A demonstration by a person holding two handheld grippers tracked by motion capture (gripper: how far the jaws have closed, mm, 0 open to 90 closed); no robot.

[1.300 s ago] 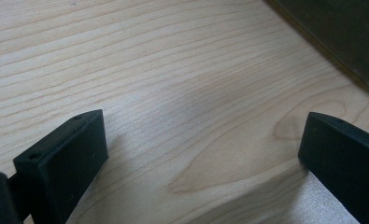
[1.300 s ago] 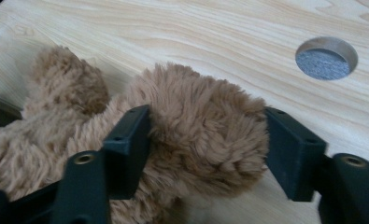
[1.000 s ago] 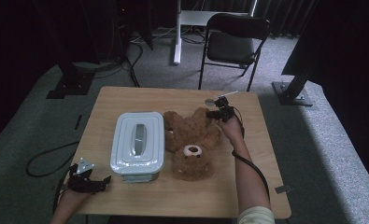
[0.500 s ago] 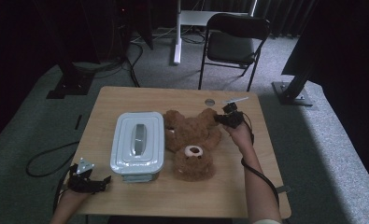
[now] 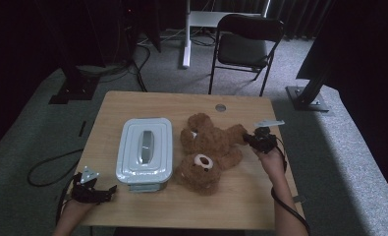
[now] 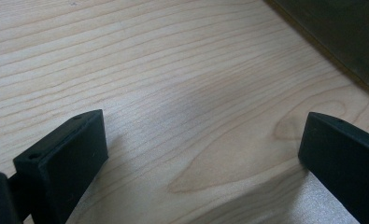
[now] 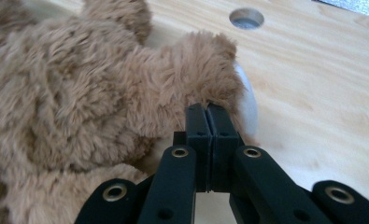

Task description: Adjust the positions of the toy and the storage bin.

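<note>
My right tool had pinched only fur at the teddy bear's paw; bear lay on tabletop beside the box. Left tool wide, empty. Thin grip could slip.

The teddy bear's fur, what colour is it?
Light brown, with a paler cream muzzle. The teddy bear shows its fur best in the right gripper view.

The right gripper, pinched tight on a paw of the teddy bear, has moved rightward and a little nearer across the table. It has drawn that limb out to the right, and the bear's body has turned and slid slightly right with it.
</note>
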